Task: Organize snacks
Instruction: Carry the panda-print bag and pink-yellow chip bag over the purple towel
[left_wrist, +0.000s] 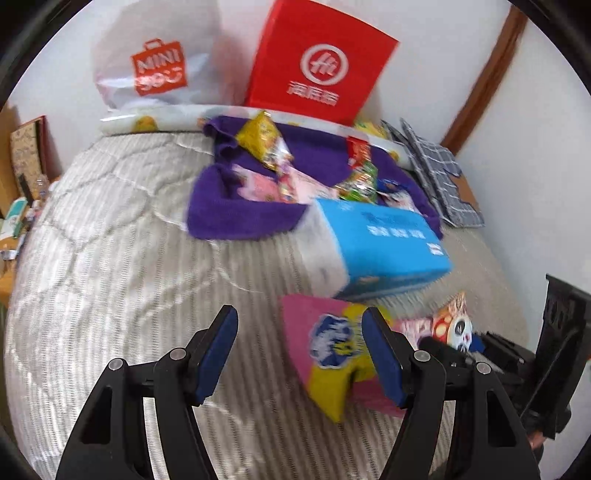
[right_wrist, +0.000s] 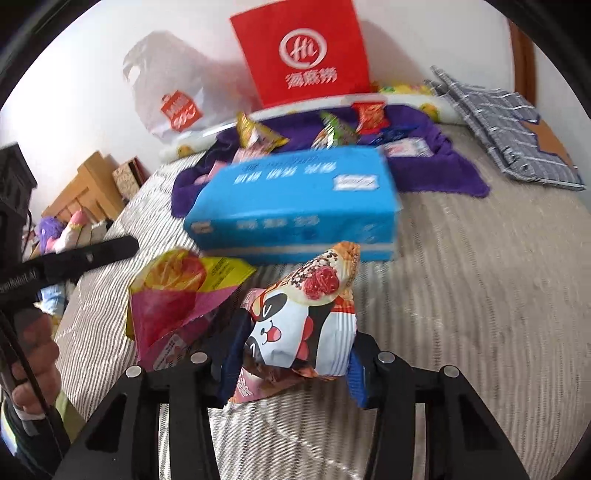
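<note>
My right gripper (right_wrist: 291, 362) is shut on a panda-print snack packet (right_wrist: 306, 317), held just above the striped quilt (right_wrist: 461, 295); the packet also shows in the left wrist view (left_wrist: 452, 326). A pink and yellow snack bag (right_wrist: 173, 295) lies to its left, and it also shows in the left wrist view (left_wrist: 325, 354). My left gripper (left_wrist: 299, 354) is open and empty, its right finger in front of that bag. A blue tissue pack (right_wrist: 295, 206) lies just beyond. Several snack packets (left_wrist: 266, 140) sit on a purple towel (left_wrist: 236, 214) farther back.
A red paper bag (left_wrist: 317, 59) and a white plastic shopping bag (left_wrist: 155, 66) lean on the wall behind the bed. A checked grey cloth (right_wrist: 509, 129) lies at the far right. A wooden bedside cabinet (right_wrist: 85, 188) and toys stand left of the bed.
</note>
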